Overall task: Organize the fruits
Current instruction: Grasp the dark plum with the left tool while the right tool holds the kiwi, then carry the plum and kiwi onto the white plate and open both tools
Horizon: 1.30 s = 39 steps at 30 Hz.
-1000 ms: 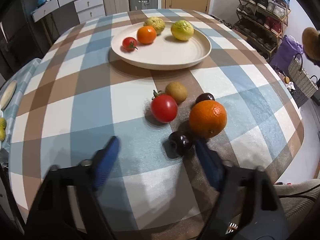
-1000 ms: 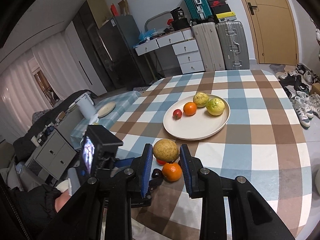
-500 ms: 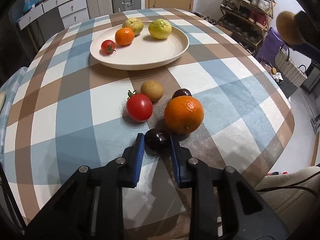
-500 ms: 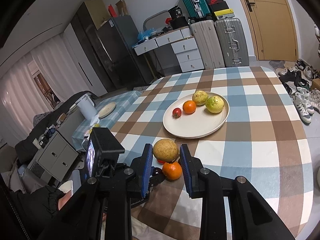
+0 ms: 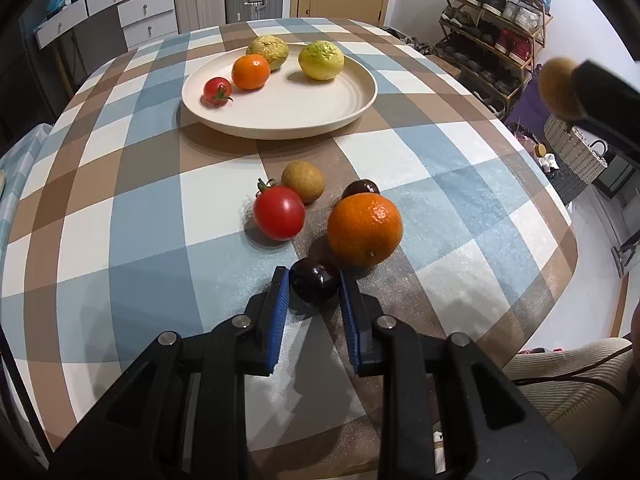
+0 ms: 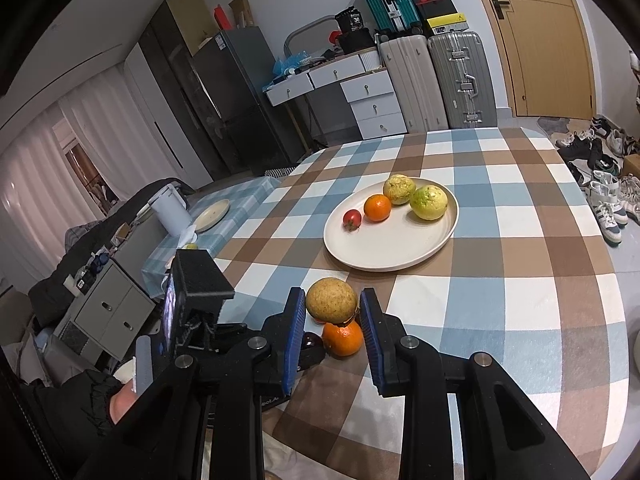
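Near the table's (image 5: 120, 216) front edge, I see my left gripper (image 5: 313, 286) clamped on a glossy dark plum (image 5: 314, 284) touching the cloth beside the orange (image 5: 365, 230), while my right gripper (image 6: 332, 312) pinches a rough brown fruit (image 6: 331, 300) aloft.

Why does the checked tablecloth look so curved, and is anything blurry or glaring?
Left wrist view: fisheye bends the tablecloth squares; the brown fruit at the right edge is blurred; soft shadows fall under the plate and orange. Right wrist view: door and suitcases bow; no strong glare.
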Tool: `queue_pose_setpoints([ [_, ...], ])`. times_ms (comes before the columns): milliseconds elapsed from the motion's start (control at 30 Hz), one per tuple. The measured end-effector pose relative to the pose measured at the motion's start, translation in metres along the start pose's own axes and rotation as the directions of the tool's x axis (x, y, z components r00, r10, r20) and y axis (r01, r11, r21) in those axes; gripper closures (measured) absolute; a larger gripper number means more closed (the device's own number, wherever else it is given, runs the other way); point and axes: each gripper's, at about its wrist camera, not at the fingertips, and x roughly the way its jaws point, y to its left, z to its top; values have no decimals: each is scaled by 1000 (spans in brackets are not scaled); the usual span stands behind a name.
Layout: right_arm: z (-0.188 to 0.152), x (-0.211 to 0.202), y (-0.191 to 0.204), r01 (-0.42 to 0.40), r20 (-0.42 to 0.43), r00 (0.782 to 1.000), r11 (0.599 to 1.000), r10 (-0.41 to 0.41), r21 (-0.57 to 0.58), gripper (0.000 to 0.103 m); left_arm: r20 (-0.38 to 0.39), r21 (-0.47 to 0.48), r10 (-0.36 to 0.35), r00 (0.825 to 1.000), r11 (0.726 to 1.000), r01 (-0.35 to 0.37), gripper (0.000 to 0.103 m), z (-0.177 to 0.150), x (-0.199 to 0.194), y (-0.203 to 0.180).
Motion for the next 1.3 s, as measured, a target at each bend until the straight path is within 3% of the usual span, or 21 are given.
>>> queue_pose_setpoints([
  [567,-5,22,-10,28,-64,998,999,-26,35,74,116,-57,-58,992,996,65,81,8,-49,18],
  [700,-3,29,-15,-3,-78,997,998,8,65,74,152,-72,-76,985,994,87,81,20,-63,28],
  [933,13,40,-24,8,-68,998,995,-1,95,74,158,-82,-124,980,987,138,81,61,-64,41],
  [1300,65,89,-38,19,-71,997,996,-13,82,74,196,-65,-82,977,993,96,81,155,-39,74],
])
